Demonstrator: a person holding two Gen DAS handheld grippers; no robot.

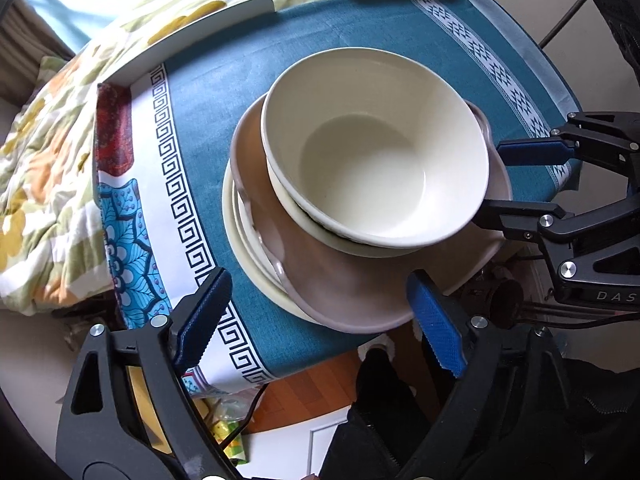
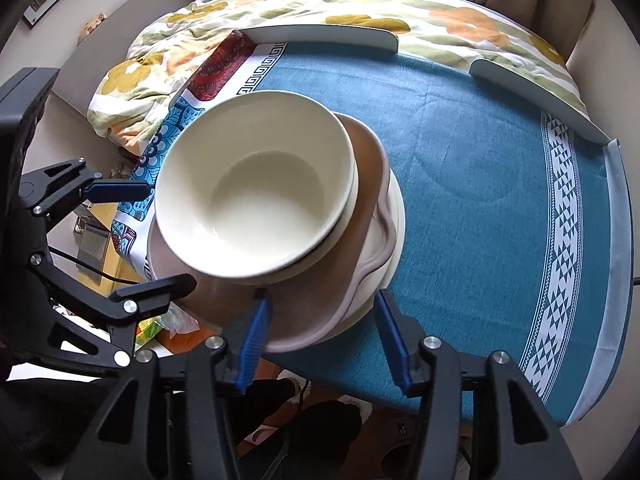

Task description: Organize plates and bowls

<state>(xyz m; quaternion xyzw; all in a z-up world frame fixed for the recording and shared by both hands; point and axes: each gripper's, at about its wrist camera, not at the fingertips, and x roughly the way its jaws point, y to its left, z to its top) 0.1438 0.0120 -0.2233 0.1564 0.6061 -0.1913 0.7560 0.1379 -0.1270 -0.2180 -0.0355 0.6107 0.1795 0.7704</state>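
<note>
Plates and bowls sit in one stack near the front edge of the bench, and both grippers hang close around it. Nearest the left wrist camera, the left gripper [image 1: 320,316] stands with its jaws wide apart, their blue pads [image 1: 438,322] on either side of the stack's near rim and touching nothing. The right gripper [image 2: 324,336] is likewise spread, one blue pad [image 2: 256,336] just over the edge of the mauve plate [image 2: 360,184] and the other beside the stack; whether that pad touches the plate cannot be told.

At the bottom of the stack lies a cream plate [image 1: 256,264], its rim peeking out on one side. On it rests the mauve plate [image 1: 340,284] with a wavy edge (it overhangs the bench's front edge a little). On that sit two cream bowls nested together: the lower bowl [image 1: 340,242] shows only as a rim, while the upper bowl [image 1: 372,148] sits tilted in it, off-centre on the plate.

Under everything is a teal tablecloth [image 1: 224,92] with a white key-pattern border, covering the bench. White raised edge pieces [image 2: 320,34] line the bench's far side. Beyond them lies a floral quilt [image 2: 440,20] on a bed.
</note>
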